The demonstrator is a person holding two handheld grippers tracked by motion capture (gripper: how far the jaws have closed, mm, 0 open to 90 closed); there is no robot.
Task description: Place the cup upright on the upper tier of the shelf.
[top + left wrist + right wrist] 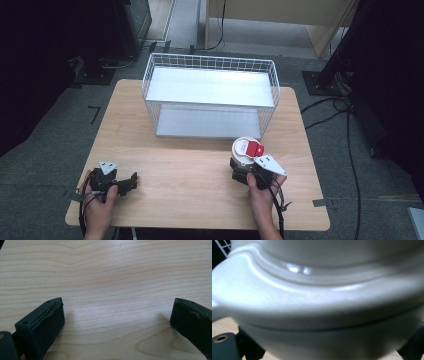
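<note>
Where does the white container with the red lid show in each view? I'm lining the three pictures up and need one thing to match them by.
High view: the white container stands right of centre, before the wire basket, at the right gripper.
Left gripper view: not in it; open jaws over bare table.
Right gripper view: its white body spans the picture, close and blurred.
Shared landmark: the light wooden table.

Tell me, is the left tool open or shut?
Open. In the left gripper view, the left tool has its two black jaws wide apart, with bare table between them.
</note>
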